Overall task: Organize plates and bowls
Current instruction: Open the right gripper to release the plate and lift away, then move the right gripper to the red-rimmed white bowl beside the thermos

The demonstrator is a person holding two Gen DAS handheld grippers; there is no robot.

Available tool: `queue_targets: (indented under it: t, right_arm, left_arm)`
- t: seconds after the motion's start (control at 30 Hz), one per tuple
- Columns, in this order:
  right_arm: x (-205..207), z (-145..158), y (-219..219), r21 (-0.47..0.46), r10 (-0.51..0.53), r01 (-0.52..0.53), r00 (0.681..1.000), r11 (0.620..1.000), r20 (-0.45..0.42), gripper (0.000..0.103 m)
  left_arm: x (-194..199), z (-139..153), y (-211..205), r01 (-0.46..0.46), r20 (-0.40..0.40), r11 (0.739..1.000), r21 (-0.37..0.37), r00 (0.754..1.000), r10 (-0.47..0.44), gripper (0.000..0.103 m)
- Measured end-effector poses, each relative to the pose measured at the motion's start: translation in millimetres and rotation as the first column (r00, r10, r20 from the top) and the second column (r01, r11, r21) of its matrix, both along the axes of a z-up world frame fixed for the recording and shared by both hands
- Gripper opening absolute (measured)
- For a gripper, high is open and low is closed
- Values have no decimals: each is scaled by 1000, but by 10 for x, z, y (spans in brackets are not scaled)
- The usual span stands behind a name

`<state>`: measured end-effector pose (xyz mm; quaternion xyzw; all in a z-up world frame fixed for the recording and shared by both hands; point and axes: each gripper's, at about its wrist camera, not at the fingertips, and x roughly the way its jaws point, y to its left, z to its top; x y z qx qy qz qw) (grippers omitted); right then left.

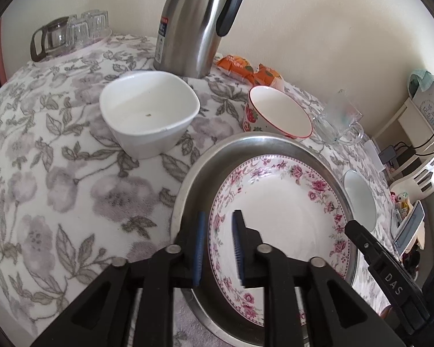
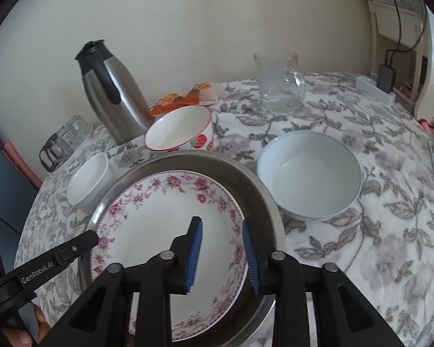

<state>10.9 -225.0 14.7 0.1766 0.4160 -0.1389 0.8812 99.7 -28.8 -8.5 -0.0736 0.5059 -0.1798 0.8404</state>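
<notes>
Cream wall and a flower-patterned cloth over the bench [image 2: 361, 245] frame everything I see. My left hand-held gripper [image 1: 218, 248] hangs over the left rim of the floral plate [image 1: 280, 222], its blue pads [image 1: 200, 248] apart with the rim between them, not pressing on it as far as I can tell. My right hand-held gripper [image 2: 222, 256] sits at the opposite rim of the same plate, pads likewise parted around the edge and not pinching it.

That floral plate lies inside the steel tray [image 1: 188, 190], nested flat within its raised wall. Just beyond the tray's far edge stands the strawberry bowl [image 2: 179, 130], red-rimmed, close to touching the tray. To the tray's left sits the white square bowl [image 1: 150, 112], upright, with a small speck on its inside. On the tray's right is the pale blue bowl [image 2: 309, 173], just beside the tray wall.

Further back, the steel thermos [image 1: 199, 23] stands against the wall, with orange snack packets [image 1: 248, 69] beside it. A glass mug [image 2: 277, 84] stands behind the blue bowl. At the far left corner, upturned glasses [image 1: 86, 27] and a small glass pot [image 1: 50, 37] share a tray.
</notes>
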Motion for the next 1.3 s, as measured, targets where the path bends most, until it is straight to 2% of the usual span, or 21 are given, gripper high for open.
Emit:
queue_targets:
  t: [0.03, 0.07, 0.13, 0.17, 0.3, 0.37, 0.53, 0.6, 0.67, 0.77, 0.9, 1.1, 1.3]
  right_arm:
    - [8, 16, 33, -14, 9, -9, 1000, 1000, 0, 49]
    - [13, 28, 66, -29, 15, -15, 1000, 999, -1, 55]
    - [27, 46, 132, -62, 32, -33, 999, 998, -7, 55]
    - [35, 53, 155, -75, 40, -41, 999, 996, -11, 59]
    - [41, 65, 201, -104, 52, -54, 998, 993, -19, 68]
    - [43, 62, 211, -111, 54, -56, 998, 992, -23, 79]
    - [50, 19, 188, -113, 44, -49, 998, 992, -45, 88]
    - [50, 3, 169, -107, 39, -44, 998, 993, -50, 92]
    - [49, -11, 155, -109, 29, -35, 998, 993, -58, 100]
    - [43, -22, 136, -108, 20, -27, 998, 994, -62, 101]
    - [38, -44, 110, -109, 2, -10, 997, 994, -73, 103]
    - [35, -50, 93, -135, -20, 9, 996, 991, -83, 103]
    - [14, -11, 77, -188, -55, 44, 997, 981, -50, 103]
  left_arm:
    - [-9, 20, 2, 0, 6, 1000, 0, 1000, 0, 37]
    - [-17, 36, 2, 2, 8, 1000, -8, 1000, -2, 43]
    - [-36, 65, -9, 1, 13, 1000, 0, 1000, -1, 52]
    - [-50, 83, -15, -2, 25, 1000, 18, 1000, 2, 54]
    - [-70, 144, 9, -11, 48, 1000, 26, 999, 10, 58]
    - [-71, 156, 27, -34, 51, 998, 52, 998, 32, 62]
    - [-32, 88, 83, -80, 35, 990, 120, 996, 76, 66]
    - [-15, 61, 97, -91, 35, 985, 145, 996, 87, 83]
    - [-11, 45, 108, -104, 44, 979, 174, 994, 98, 85]
    - [-14, 29, 120, -120, 60, 971, 206, 992, 110, 86]
    - [-2, 14, 147, -139, 71, 966, 217, 990, 126, 94]
    - [32, -27, 163, -159, 67, 957, 243, 987, 147, 96]
    - [57, 7, 148, -176, 112, 951, 253, 982, 152, 97]
